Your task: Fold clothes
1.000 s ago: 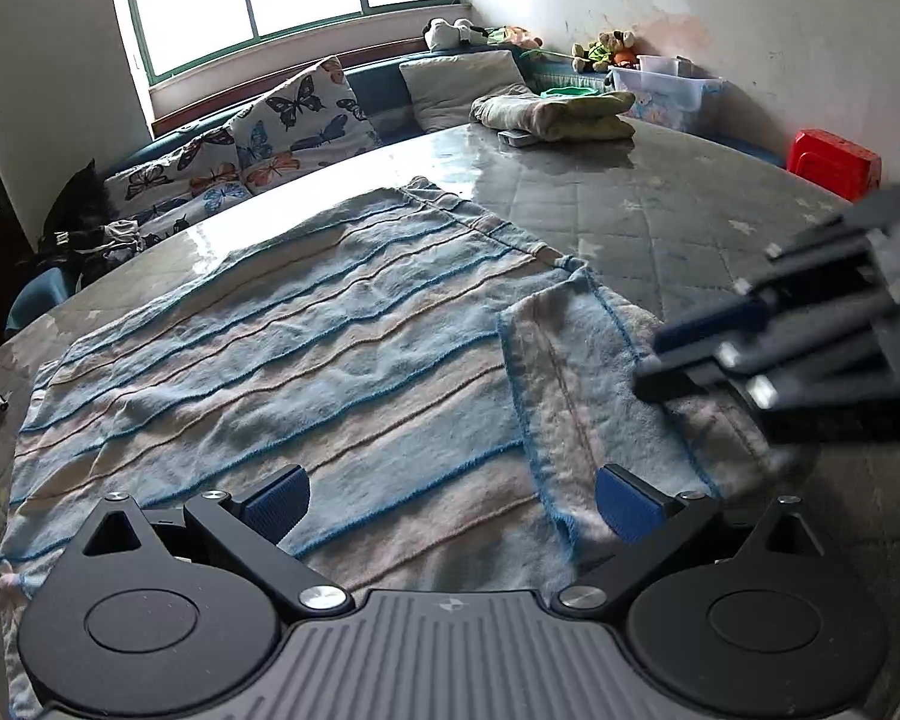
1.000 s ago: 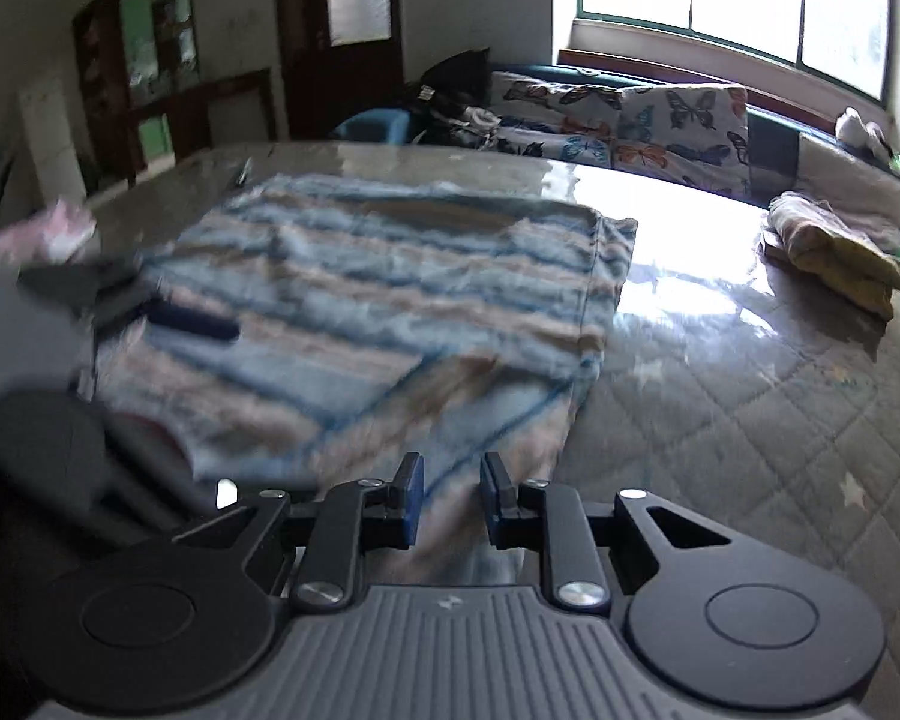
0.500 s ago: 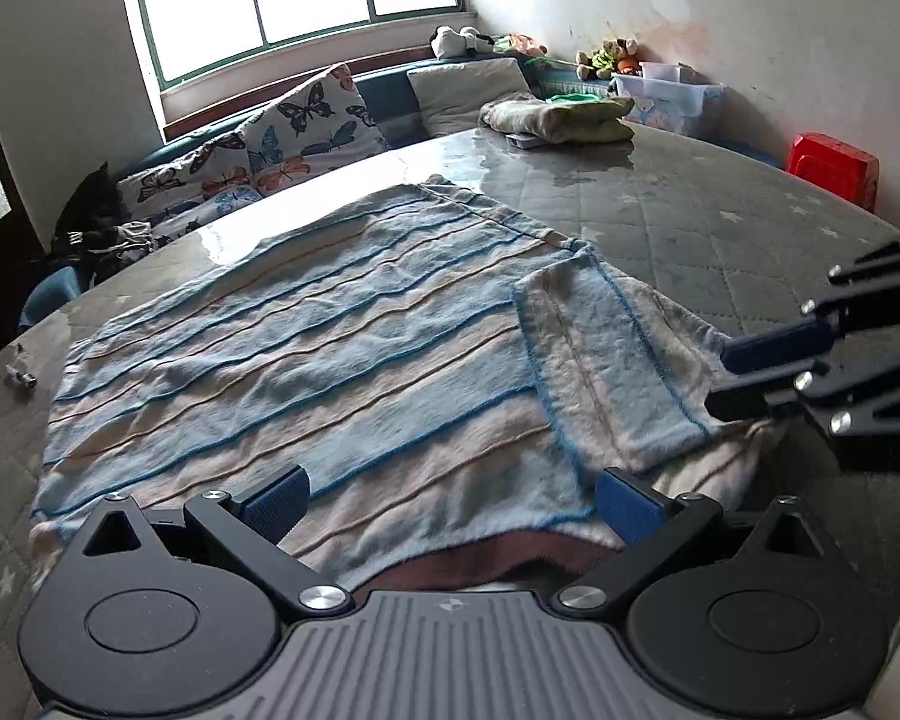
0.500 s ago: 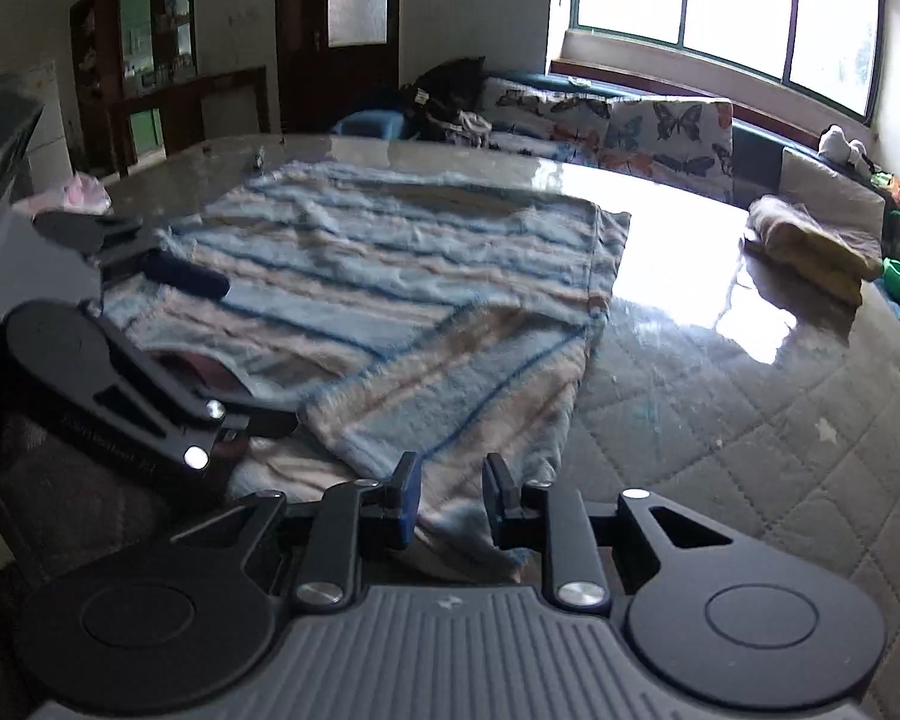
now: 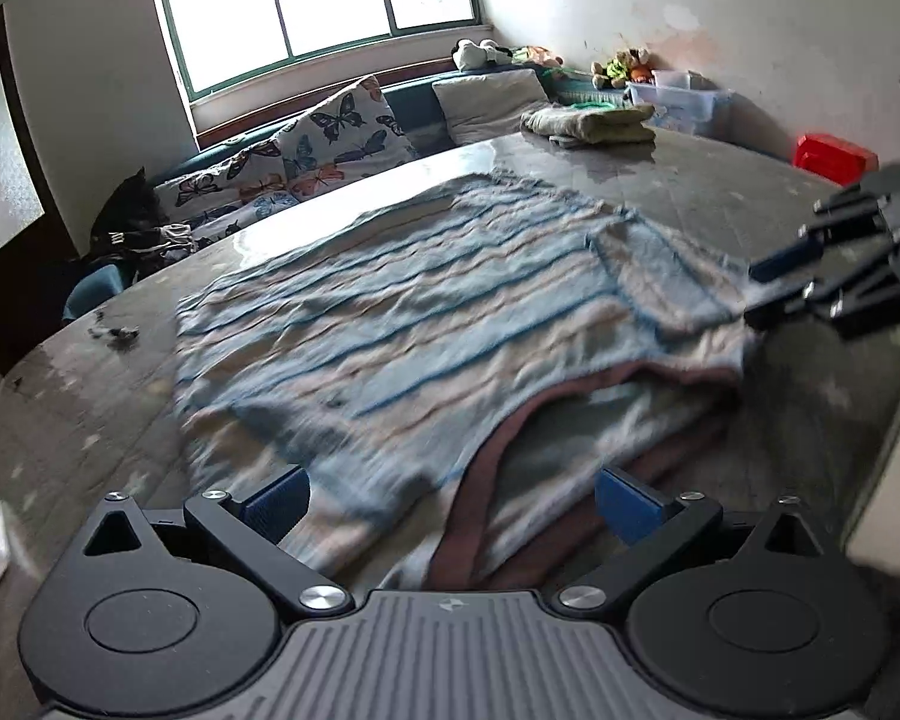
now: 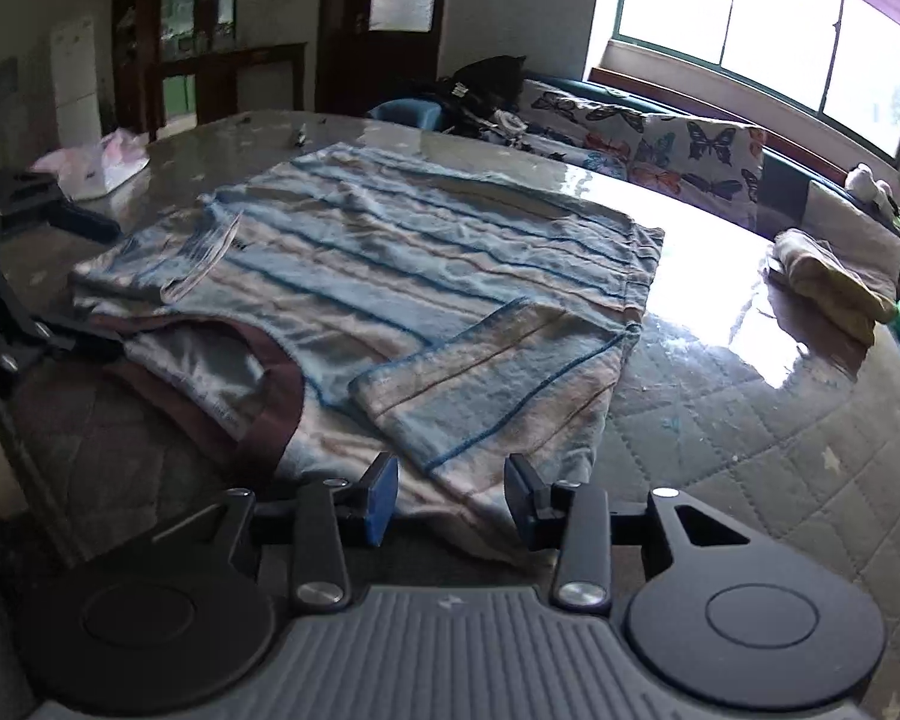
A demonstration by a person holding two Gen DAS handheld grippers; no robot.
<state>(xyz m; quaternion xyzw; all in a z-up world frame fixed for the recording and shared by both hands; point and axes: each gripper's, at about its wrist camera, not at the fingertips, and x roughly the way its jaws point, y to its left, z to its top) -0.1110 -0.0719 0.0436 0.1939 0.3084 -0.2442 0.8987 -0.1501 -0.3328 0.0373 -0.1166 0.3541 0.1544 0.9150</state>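
A blue-and-beige striped shirt (image 5: 426,306) with a maroon collar (image 5: 480,480) lies flat on the quilted table; it also shows in the right wrist view (image 6: 390,276), one sleeve (image 6: 480,378) folded onto the body. My left gripper (image 5: 450,501) is open and empty at the shirt's collar edge. My right gripper (image 6: 450,498) is open and empty over the sleeve's near edge; it also shows in the left wrist view (image 5: 774,294). The left gripper appears at the left in the right wrist view (image 6: 60,276).
A folded garment (image 5: 588,123) lies at the table's far side, also in the right wrist view (image 6: 828,276). A pink bag (image 6: 102,162) sits at the far left. A butterfly-print sofa (image 5: 306,150), a red box (image 5: 834,159) and a plastic bin (image 5: 684,102) stand beyond the table.
Both grippers have pulled back toward the near edge of the shirt. My right gripper was shut and has opened. The collar has come into view.
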